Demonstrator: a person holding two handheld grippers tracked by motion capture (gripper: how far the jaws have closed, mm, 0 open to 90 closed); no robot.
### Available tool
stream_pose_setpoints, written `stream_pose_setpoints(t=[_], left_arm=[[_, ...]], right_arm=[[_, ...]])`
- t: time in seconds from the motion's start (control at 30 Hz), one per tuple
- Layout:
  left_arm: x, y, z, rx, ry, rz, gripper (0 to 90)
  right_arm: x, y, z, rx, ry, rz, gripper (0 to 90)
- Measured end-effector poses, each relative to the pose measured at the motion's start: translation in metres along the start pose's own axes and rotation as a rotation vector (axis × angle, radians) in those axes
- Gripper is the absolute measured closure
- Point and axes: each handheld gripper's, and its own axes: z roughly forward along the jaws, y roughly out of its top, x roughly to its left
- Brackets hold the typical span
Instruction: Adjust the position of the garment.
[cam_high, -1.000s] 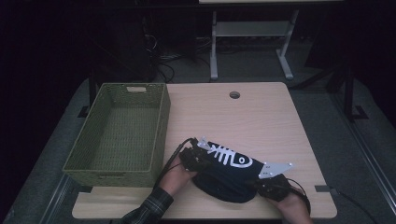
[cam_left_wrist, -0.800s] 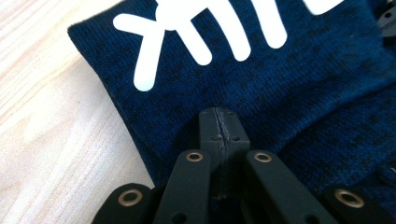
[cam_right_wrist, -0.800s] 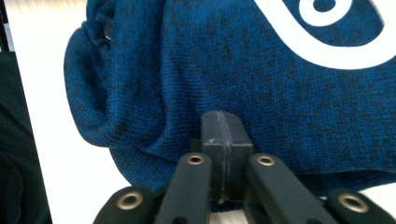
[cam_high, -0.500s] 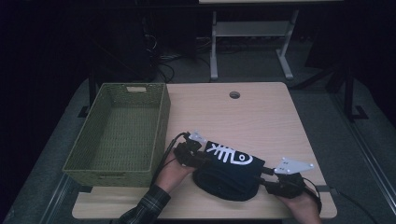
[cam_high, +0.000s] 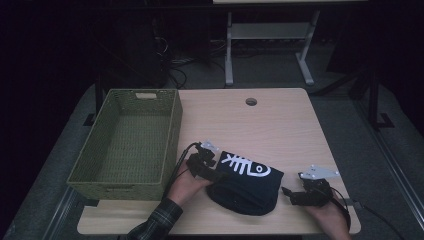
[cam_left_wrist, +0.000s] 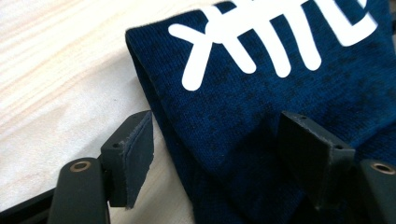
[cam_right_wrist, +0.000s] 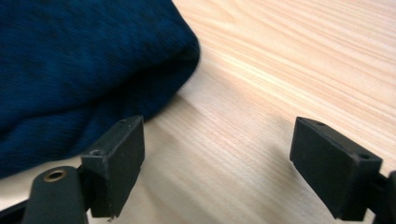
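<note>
A folded dark blue garment (cam_high: 247, 184) with a white fish-bone print lies near the table's front edge. My left gripper (cam_high: 214, 173) sits at the garment's left end. In the left gripper view its jaws have just been opening and stand open (cam_left_wrist: 219, 154), with the folded edge of the garment (cam_left_wrist: 261, 93) between them, not pinched. My right gripper (cam_high: 289, 193) is just off the garment's right end. Its jaws have also just been opening and stand open (cam_right_wrist: 217, 163) over bare wood, with the garment (cam_right_wrist: 84, 60) at the upper left.
A green woven basket (cam_high: 125, 140) stands empty on the left side of the wooden table (cam_high: 270, 130). A round cable hole (cam_high: 251, 102) is near the far edge. Beyond the table are a dark floor, cables and a white stand.
Both grippers, which were shut on the garment's ends, have opened and let go. The right gripper has drawn back to the right, off the cloth. The left hand has hardly moved.
</note>
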Motion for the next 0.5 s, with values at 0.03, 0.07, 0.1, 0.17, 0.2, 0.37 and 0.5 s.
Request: stream_pose_setpoints(t=[0.03,0.07,0.1,0.17,0.2,0.37,0.5], left_arm=[[0.000,-0.001,0.001,0.000,-0.001,0.000,27.4],[0.000,-0.001,0.002,-0.003,0.000,-0.004,27.3],[0.000,-0.001,0.003,0.002,-0.001,-0.002,27.0],[0.000,-0.002,0.005,0.013,0.000,0.009,26.2],[0.000,-0.002,0.006,0.016,0.001,0.010,26.2],[0.001,-0.004,0.011,0.028,-0.016,0.004,26.6],[0.001,-0.004,0.012,0.020,-0.027,0.017,30.8]], right_arm=[[-0.001,0.000,0.000,0.000,0.003,0.004,16.3],[-0.001,0.000,0.001,-0.004,0.002,0.007,16.1],[-0.001,0.000,0.001,-0.006,-0.002,0.010,15.4],[-0.003,0.000,0.002,-0.010,0.002,0.015,14.4],[-0.004,0.000,0.003,-0.008,0.006,0.022,14.3],[-0.004,0.000,0.003,-0.004,0.007,0.028,14.1],[-0.004,0.000,0.003,-0.004,0.007,0.028,14.1]])
